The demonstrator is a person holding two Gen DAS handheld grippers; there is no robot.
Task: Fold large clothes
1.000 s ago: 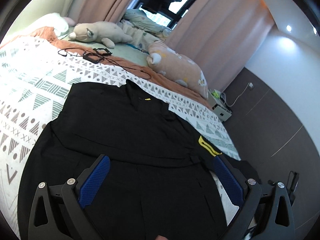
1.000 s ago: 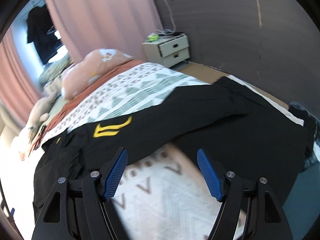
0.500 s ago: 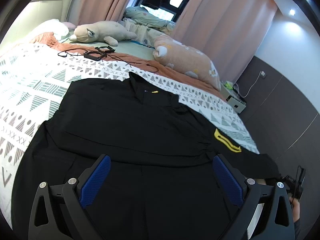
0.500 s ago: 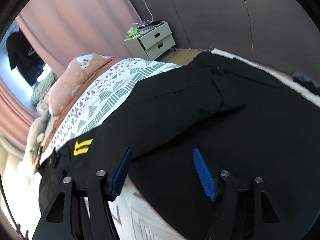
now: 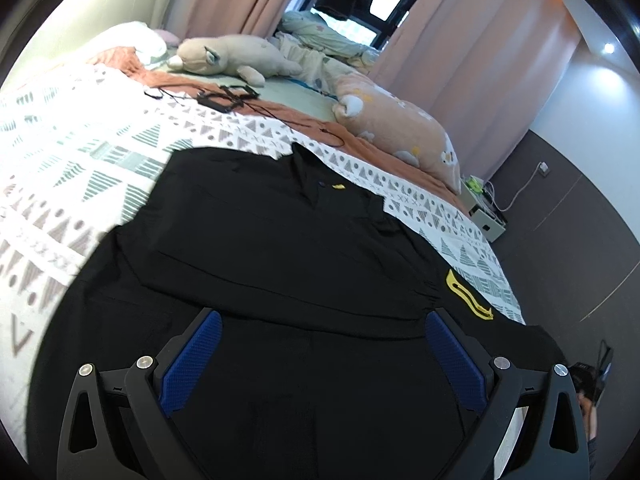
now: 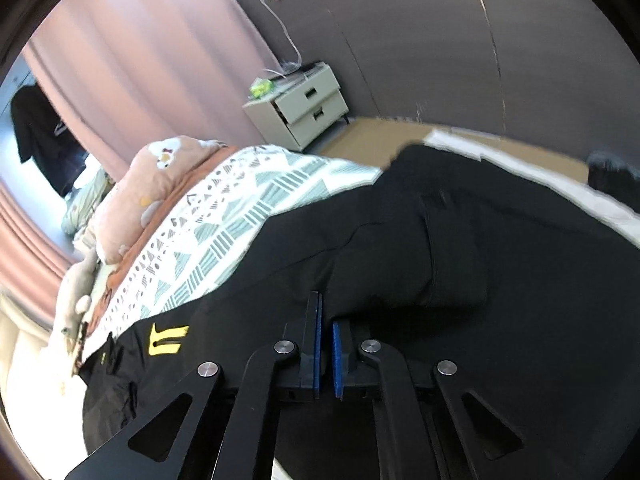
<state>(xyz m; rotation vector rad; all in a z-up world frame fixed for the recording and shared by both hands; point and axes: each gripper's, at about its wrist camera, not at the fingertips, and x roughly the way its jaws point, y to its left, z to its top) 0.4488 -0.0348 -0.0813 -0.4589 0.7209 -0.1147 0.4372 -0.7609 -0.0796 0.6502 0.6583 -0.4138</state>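
Where spread over the bed, shows a large black garment lying flat, collar end pointing toward the pillows and lower part nearest the left wrist camera. Carries a yellow striped mark on the sleeve at the right side of that view. Has one layer already laid across the body, with a long straight edge running just beyond the left tongs.

Shows those left tongs wide open above the lower part of the garment, blue pads well apart, gripping nothing.

From the right wrist, shows the right tongs closed to a thin slit, tips resting at a raised fold of the sleeve. Cannot tell whether any cloth is pinched between the pads.

Underneath, reveals a white bedspread printed with grey and green triangles, reaching out past the garment on the left and far sides. Further up the bed, takes in a tangle of black cables, a beige plush toy and a pink pillow. Beyond, includes pink curtains, a pale nightstand with two drawers beside the bed, and a dark wall.
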